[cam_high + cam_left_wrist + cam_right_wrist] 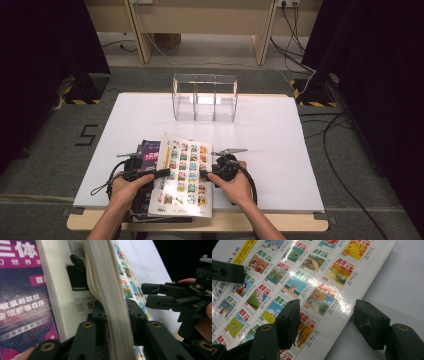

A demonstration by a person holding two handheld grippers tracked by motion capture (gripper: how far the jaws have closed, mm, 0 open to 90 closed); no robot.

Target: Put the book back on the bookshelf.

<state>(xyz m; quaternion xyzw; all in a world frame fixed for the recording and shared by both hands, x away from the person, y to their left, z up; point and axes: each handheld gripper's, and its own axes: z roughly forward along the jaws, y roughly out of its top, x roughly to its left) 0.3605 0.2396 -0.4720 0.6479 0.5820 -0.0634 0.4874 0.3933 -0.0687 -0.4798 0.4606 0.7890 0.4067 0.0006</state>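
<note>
Two tools | left tool (112,322) clamped on magazine (184,172) | right tool (324,322) apart at its edge

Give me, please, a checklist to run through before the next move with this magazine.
1. Left gripper grips the magazine: the page block sits between its jaws, pads against it. Ok.
2. Right gripper grips too: its jaws stand open astride the magazine's right edge, not pressing. Not ok.
3. Purple book is outside the left jaws: it lies beside them. Ok.
4. Organizer is ready: it stands upright and its compartments look empty. Ok.
5. Table between the magazine and the organizer is free. Ok.
</note>
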